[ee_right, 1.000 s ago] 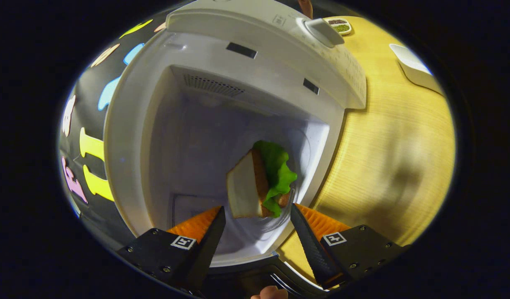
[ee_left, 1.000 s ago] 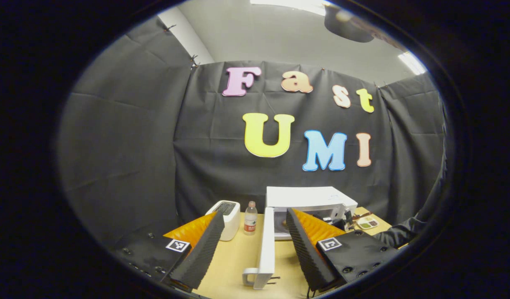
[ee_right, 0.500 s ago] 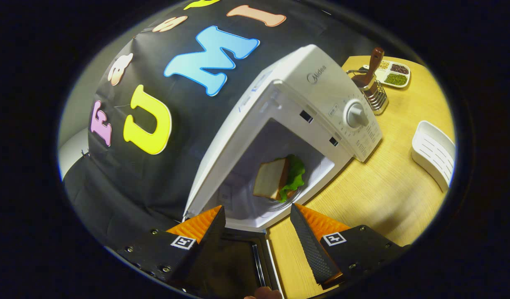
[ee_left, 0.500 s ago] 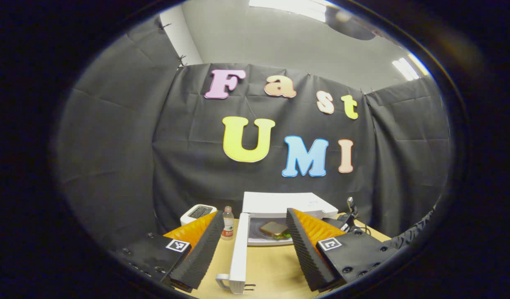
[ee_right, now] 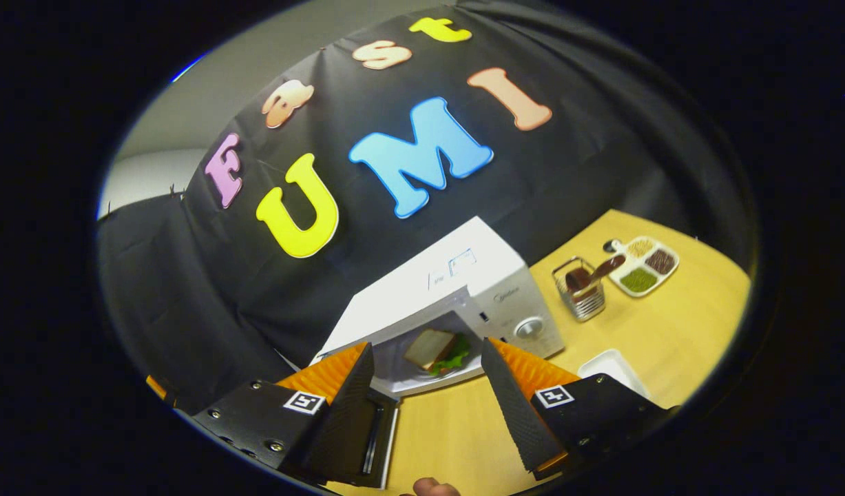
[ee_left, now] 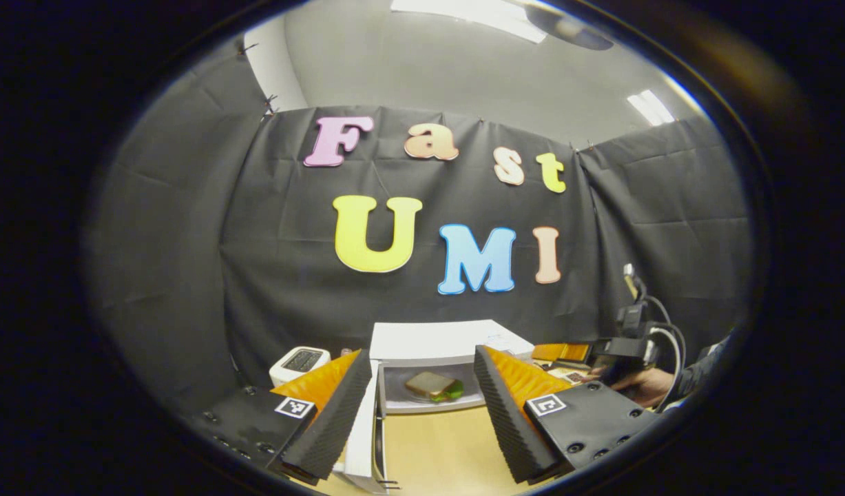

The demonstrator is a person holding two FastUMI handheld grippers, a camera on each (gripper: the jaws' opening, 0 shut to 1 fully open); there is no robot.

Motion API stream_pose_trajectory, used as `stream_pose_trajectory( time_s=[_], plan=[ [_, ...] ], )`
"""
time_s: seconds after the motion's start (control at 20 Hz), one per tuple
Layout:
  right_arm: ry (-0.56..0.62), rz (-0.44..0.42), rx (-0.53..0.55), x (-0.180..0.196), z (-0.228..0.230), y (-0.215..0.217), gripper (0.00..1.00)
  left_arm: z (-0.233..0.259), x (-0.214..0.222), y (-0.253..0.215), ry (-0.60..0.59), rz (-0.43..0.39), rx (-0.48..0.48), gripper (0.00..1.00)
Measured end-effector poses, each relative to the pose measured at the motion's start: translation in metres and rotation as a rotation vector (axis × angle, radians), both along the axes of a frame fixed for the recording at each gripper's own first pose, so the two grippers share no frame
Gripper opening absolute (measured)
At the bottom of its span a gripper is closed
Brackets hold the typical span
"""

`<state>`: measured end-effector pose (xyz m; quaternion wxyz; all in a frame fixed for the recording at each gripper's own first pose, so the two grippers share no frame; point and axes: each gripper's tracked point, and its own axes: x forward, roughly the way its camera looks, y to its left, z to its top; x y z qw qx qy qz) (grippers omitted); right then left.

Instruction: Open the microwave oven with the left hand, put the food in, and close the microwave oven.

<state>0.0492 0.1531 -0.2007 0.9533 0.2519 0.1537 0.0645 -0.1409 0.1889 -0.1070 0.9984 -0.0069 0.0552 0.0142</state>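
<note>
From my left gripper (ee_left: 415, 420), jaws spread and holding nothing, I see a small white toaster (ee_left: 298, 362) at far left against the cloth wall. Next comes the white microwave door (ee_left: 367, 434), swung fully open and edge-on to me, its edge just beside my left finger. Bare pale wooden tabletop (ee_left: 436, 455) lies between my fingers up to the white box-shaped microwave oven (ee_left: 443, 341). Inside its open cavity the sandwich of white bread and green lettuce (ee_left: 432, 387) lies flat, long axis running left to right. At far right a hand (ee_left: 642, 386) holds the other gripper.

My right gripper (ee_right: 429, 406) is also spread and empty. The sandwich (ee_right: 437, 350) sits in the cavity ahead; rightward stand a wire basket (ee_right: 582, 293), a white divided dish (ee_right: 644, 265) and a white tray (ee_right: 611, 368).
</note>
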Motion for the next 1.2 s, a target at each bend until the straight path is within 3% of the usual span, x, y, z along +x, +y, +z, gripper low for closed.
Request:
stream_pose_trajectory(
  time_s=[0.4,0.65,0.8,0.9,1.2],
  plan=[
    [-0.275,-0.165,-0.483,-0.058,0.121,-0.076,0.94,0.009,0.015,-0.007,-0.011,0.004,0.075,0.94],
    [-0.347,-0.173,-0.503,-0.074,0.151,-0.068,0.94,0.009,0.007,-0.011,-0.009,-0.004,0.117,0.98],
    [-0.344,-0.151,-0.483,-0.077,0.151,-0.061,0.94,0.003,-0.006,0.004,0.016,0.041,0.14,0.43],
    [-0.339,-0.153,-0.473,-0.077,0.15,-0.062,0.94,-0.009,-0.014,0.002,0.046,0.016,0.106,0.07],
    [-0.312,-0.161,-0.439,-0.075,0.15,-0.067,0.94,-0.073,-0.059,0.053,0.193,0.103,0.149,0.07]
  ],
)
